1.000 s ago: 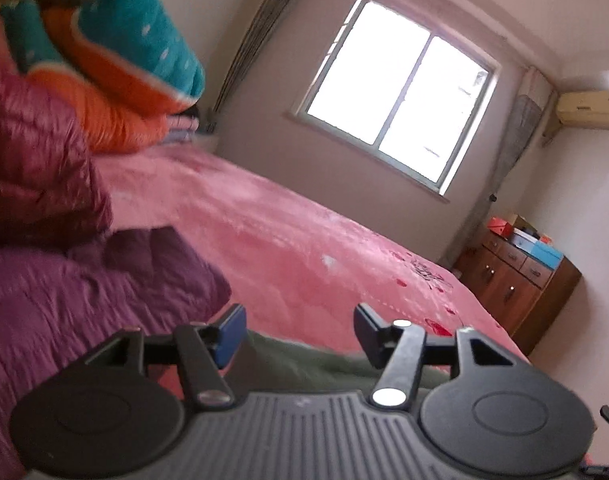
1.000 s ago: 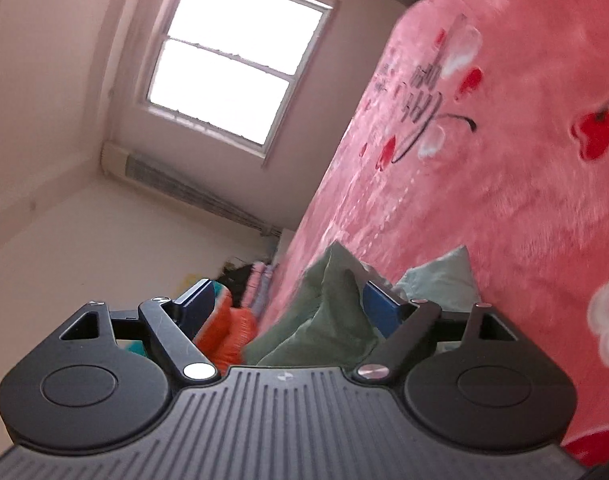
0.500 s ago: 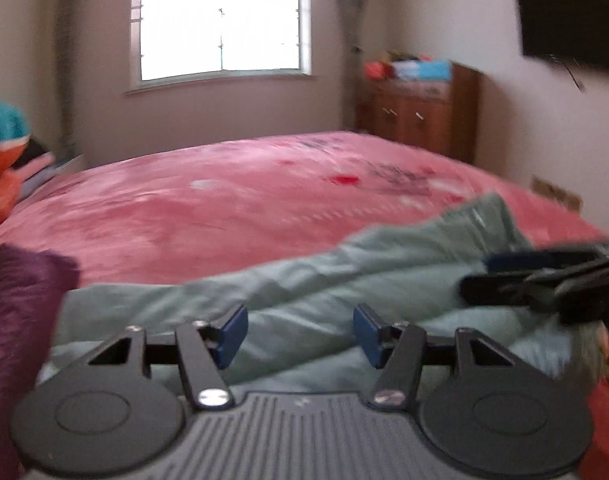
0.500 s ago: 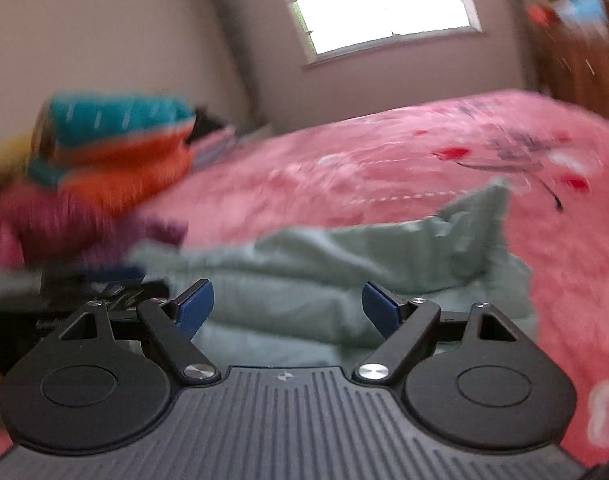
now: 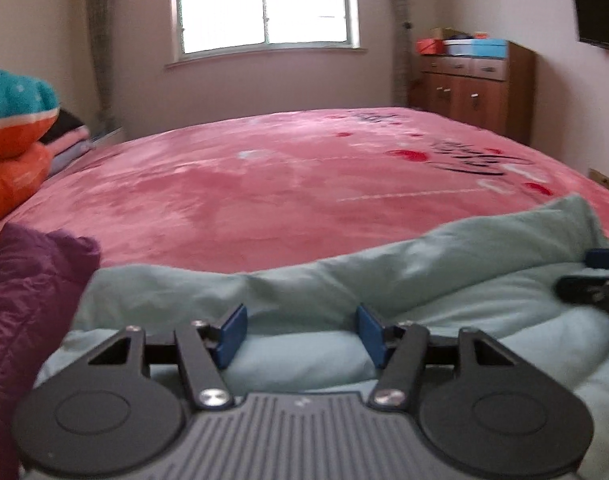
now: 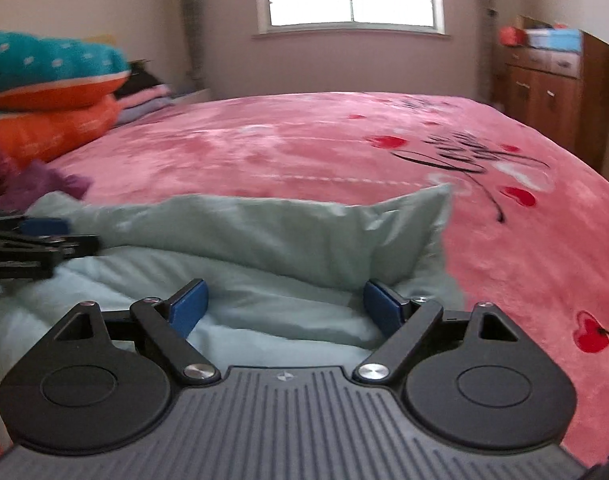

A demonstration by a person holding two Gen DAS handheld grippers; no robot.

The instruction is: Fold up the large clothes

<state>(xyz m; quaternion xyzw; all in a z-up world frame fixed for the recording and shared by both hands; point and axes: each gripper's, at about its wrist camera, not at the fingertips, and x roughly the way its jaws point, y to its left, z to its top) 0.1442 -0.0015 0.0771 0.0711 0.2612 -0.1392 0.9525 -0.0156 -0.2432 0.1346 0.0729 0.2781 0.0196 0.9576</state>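
Purple jacket (image 5: 28, 304): left edge, touching the garment.
Left gripper (image 5: 302, 334): jaws parted, just opened a little wider, gripping nothing, above the fabric.
Pale green garment (image 6: 296, 236): rumpled along the near bed edge.
Right gripper (image 6: 284, 310): jaws apart, empty.
Pink bedspread (image 6: 304, 148): open beyond.

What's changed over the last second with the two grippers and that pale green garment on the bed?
Both grippers rolled from tilted to level and came down over the green garment. The left gripper has just opened its jaws slightly; the right gripper stays open. Neither has taken hold. The garment remains on the pink bedspread.
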